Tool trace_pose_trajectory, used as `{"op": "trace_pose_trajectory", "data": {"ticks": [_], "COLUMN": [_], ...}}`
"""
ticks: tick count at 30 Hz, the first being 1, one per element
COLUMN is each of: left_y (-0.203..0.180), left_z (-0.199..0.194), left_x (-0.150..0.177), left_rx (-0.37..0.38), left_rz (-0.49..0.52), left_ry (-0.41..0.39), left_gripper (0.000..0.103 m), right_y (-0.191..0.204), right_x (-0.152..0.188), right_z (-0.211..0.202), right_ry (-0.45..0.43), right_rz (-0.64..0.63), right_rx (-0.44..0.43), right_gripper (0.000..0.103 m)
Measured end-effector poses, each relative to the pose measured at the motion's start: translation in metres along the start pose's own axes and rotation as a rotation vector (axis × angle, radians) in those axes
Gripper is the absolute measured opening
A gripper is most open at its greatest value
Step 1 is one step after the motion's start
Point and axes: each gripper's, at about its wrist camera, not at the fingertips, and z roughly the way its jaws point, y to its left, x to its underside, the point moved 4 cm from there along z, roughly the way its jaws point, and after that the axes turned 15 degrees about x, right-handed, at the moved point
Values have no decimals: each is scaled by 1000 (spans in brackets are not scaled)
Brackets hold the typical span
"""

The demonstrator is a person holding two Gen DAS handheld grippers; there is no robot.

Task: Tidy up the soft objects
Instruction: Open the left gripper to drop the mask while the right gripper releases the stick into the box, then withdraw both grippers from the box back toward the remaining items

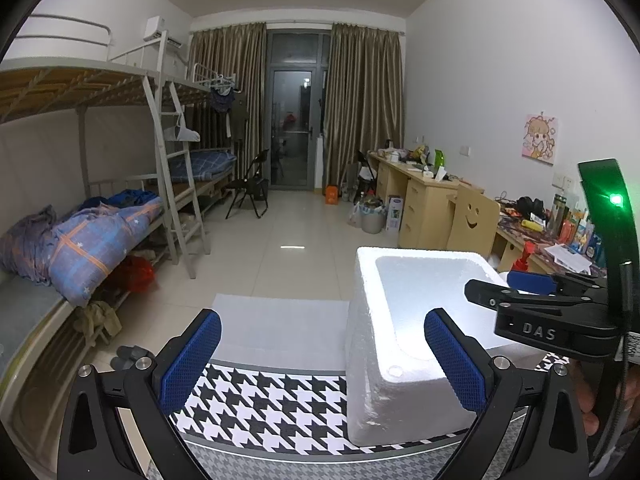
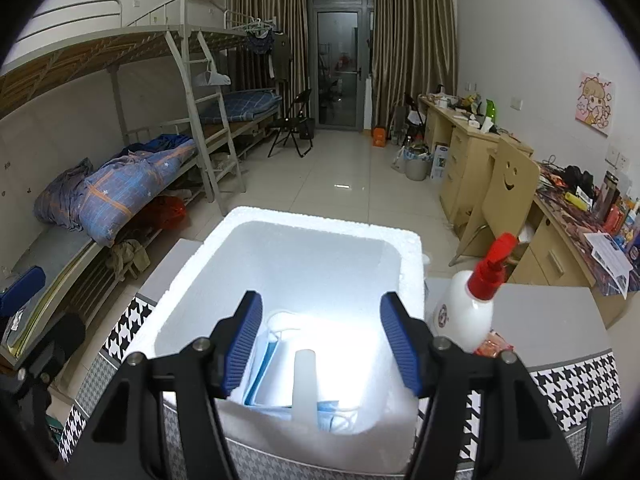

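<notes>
A white foam box (image 2: 320,224) stands on the houndstooth tablecloth (image 2: 576,384). Inside it lie blue face masks (image 2: 264,364) and an upright translucent white bottle (image 2: 304,384). My right gripper (image 2: 321,312) hangs open over the box's near end, its blue pads clear of everything. The left wrist view shows the same box (image 1: 376,340) at the right, with the right gripper (image 1: 516,290) reaching over its far corner. My left gripper (image 1: 323,332) is open and empty, its right pad in front of the box's opening.
A white spray bottle with a red trigger (image 2: 468,312) and a red packet (image 2: 492,346) sit right of the box. A flat white foam sheet (image 1: 280,328) lies left of it. Bunk beds (image 1: 100,232) line the left wall, cluttered desks (image 2: 472,148) the right.
</notes>
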Motion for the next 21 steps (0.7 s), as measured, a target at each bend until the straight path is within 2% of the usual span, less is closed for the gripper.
{"op": "trace_pose_trajectory", "data": {"ticks": [4,10,21], "left_y": [-3,-12,-29], "left_z": [-4,-12,-28], "left_x": [-2,-4,0], "left_rx": [0,4,21], "left_rz": [6,22,37], "left_ry": [-3,-10,-12], "left_gripper": [102,102,102], "right_y": [-7,-13,-27], "right_x": [0,2,14], "right_z": [-10,-23,-49], "right_ry": [-14,-38,-61], "right_rz": [6,14,45], "right_rx": [10,40,18], "right_gripper": [67,82,83]}}
